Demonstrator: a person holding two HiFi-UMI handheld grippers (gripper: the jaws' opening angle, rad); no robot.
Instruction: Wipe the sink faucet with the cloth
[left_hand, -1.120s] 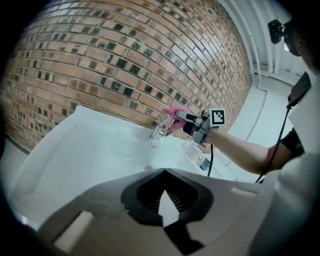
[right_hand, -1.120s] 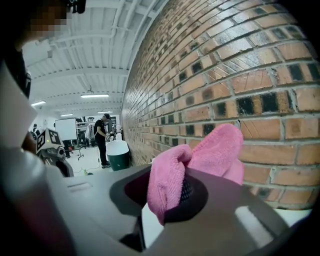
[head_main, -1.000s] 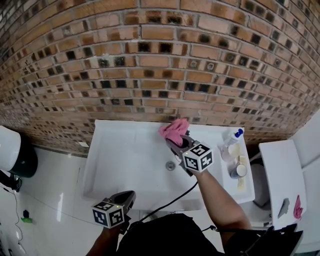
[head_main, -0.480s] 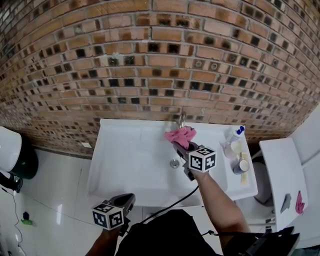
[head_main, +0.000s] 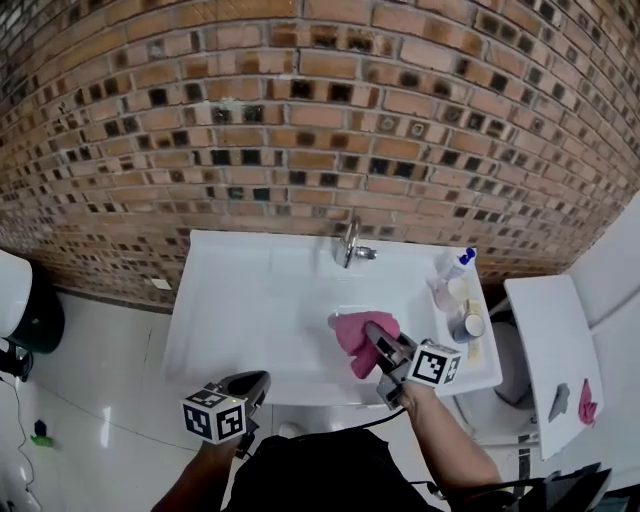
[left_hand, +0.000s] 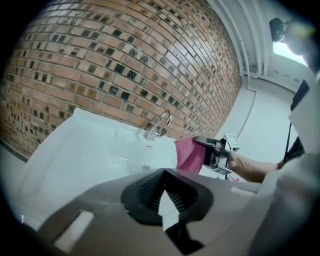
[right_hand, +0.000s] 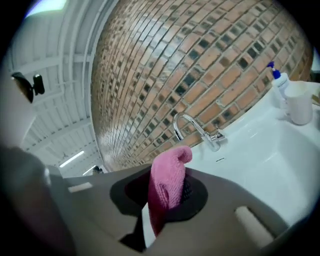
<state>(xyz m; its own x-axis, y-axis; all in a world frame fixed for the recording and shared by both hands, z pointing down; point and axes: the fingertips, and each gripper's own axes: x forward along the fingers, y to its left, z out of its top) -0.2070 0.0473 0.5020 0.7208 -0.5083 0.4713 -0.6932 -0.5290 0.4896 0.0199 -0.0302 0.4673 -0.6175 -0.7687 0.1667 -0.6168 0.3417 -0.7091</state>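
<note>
Head view puts the pink cloth (head_main: 356, 336) over the near right part of the white sink (head_main: 250, 300), pinched in your right gripper (head_main: 376, 343). In the right gripper view the jaws are closed on the cloth (right_hand: 167, 183). A bunched fold sticks up above them and the rest hangs down between the pads. Seen from the left gripper view, the cloth (left_hand: 189, 154) dangles off the gripper's tip as a loose flap, clear of the basin.

The chrome faucet (head_main: 350, 243) stands at the far rim of the sink against the brick wall (head_main: 300, 120), and the cloth is well apart from it. The right gripper view looks up at its curved spout (right_hand: 194, 129) beyond the cloth.

Your left gripper (head_main: 254, 383) hangs at the near edge of the sink, left of the cloth. Its jaws are pressed together at the tips with nothing between them, and its view faces the basin (left_hand: 90, 145) and the faucet (left_hand: 159, 125).

On the sink's far right ledge a blue-capped bottle (head_main: 456, 264) stands just beside a white cup (right_hand: 300, 102). To the right of the sink is a white lid (head_main: 550, 350).
</note>
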